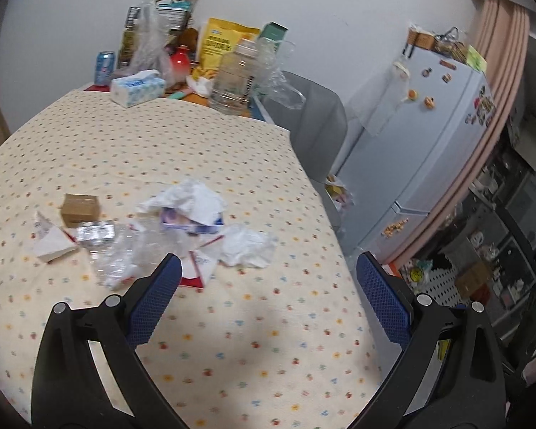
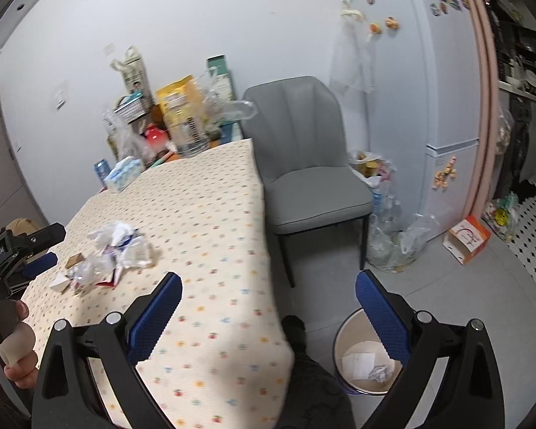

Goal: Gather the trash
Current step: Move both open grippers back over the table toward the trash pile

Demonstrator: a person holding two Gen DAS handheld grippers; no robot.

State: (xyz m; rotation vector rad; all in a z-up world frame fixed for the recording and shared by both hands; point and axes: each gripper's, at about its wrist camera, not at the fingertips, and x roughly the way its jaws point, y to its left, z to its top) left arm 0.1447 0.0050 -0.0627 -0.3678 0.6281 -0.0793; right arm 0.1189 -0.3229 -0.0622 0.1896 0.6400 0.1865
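Left gripper (image 1: 268, 275) spread wide, empty, poised above tablecloth (image 1: 232, 339); trash pile (image 1: 182, 221) just beyond fingertips. Right gripper (image 2: 268, 295) likewise agape, wastebasket (image 2: 343, 336) below its right finger.

Crumpled tissue (image 1: 193, 200) hides most of the small box (image 1: 193, 223) beneath.

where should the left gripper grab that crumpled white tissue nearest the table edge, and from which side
Take the crumpled white tissue across its raised middle bunch, coming down from above and slightly from the near side. It lies loose on the tablecloth, apart from the plastic and paper pile, with bare cloth before it. The left gripper is already open wide enough; pinching the puffed folds probably lifts it whole.
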